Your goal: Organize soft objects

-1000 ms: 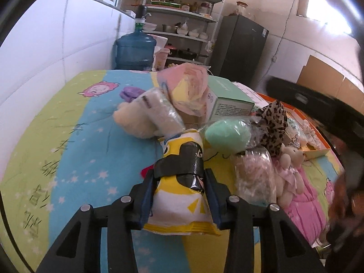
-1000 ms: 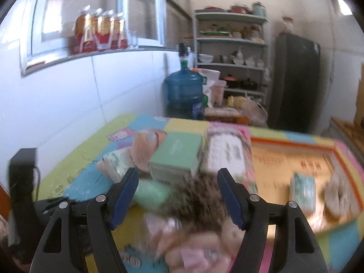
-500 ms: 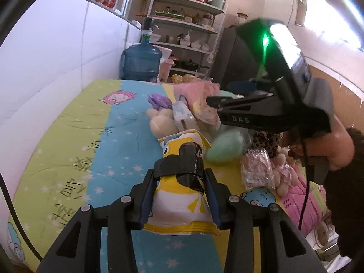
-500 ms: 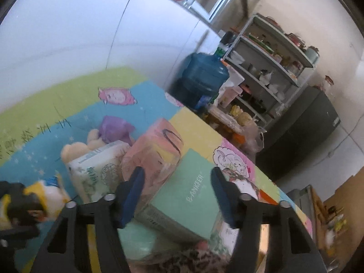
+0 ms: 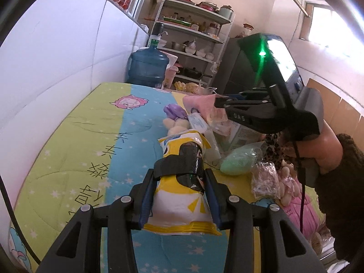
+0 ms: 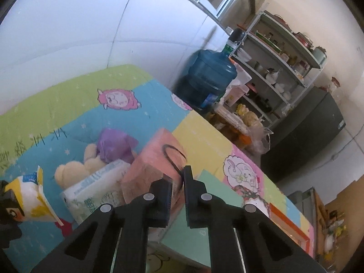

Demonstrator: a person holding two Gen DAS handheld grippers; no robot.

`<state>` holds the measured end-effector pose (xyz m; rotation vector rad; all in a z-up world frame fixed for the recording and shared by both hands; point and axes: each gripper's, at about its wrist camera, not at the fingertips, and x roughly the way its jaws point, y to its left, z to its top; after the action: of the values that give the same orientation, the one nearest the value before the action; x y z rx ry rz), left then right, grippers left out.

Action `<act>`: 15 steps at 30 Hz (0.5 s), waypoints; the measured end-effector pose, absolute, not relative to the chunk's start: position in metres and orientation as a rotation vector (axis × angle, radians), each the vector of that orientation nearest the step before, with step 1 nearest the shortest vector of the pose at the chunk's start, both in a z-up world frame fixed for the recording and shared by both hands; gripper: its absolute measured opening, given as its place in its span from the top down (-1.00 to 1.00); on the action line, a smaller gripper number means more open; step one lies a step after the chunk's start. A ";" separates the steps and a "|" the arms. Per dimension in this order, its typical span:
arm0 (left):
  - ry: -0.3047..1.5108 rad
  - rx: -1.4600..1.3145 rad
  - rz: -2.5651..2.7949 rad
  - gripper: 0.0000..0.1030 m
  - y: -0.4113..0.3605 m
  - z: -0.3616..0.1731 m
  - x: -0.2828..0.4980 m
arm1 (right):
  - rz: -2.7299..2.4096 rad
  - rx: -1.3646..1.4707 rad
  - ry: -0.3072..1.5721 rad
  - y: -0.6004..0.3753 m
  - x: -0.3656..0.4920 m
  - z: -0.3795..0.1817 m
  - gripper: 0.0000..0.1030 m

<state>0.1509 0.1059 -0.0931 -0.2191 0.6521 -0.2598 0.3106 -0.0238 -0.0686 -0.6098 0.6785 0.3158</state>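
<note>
- R gripper [image 6: 177, 195]: jaws have just been closing, now pinched together on the near edge of the pink pack [image 6: 157, 159]; thin film caught betw. pads. Seen from L wrist cam, R gripper [image 5: 216, 102] bites the pack's right end, pack tilted.
- L gripper [image 5: 179, 195]: clamped on yellow/white snack bag [image 5: 182, 193], pads pressing both sides; bag sticks out fwd, held above the quilt [image 5: 95, 136].
- Around the pink pack: white tissue pack [image 6: 95, 193] just beside it on the left, touching; mint-green box [image 6: 204, 216] under/right of R fingers.
- Behind tissue pack: cream plush toy [image 6: 72, 170] w/ purple piece [image 6: 113, 145] on top.
- L cam, right of the bag: green soft item in clear wrap [image 5: 238, 159], clear bag of pale stuff [image 5: 265, 179], pink plush [image 5: 293, 195] near the bed edge.
- Person's hand [image 5: 323, 150] on R gripper handle, dark fuzzy sleeve.
- Far end of bed: blue water jug [image 5: 147, 68], metal shelf [image 5: 193, 45] w/ dishes, dark fridge beside it.
</note>
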 end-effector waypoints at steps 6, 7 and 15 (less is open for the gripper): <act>0.647 -0.235 -0.254 0.17 0.110 -0.094 0.159 | 0.320 -0.556 0.631 -0.026 0.303 -0.056 0.84; 0.645 -0.236 -0.253 0.17 0.110 -0.094 0.160 | 0.321 -0.543 0.616 -0.028 0.300 -0.052 0.84; 0.612 -0.245 -0.225 0.17 0.113 -0.085 0.157 | 0.358 -0.465 0.517 -0.030 0.262 -0.024 0.85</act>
<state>0.1572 0.1135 -0.0850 -0.2452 0.6118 -0.2247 0.2623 -0.0299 -0.0242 -0.4654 0.5169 0.3576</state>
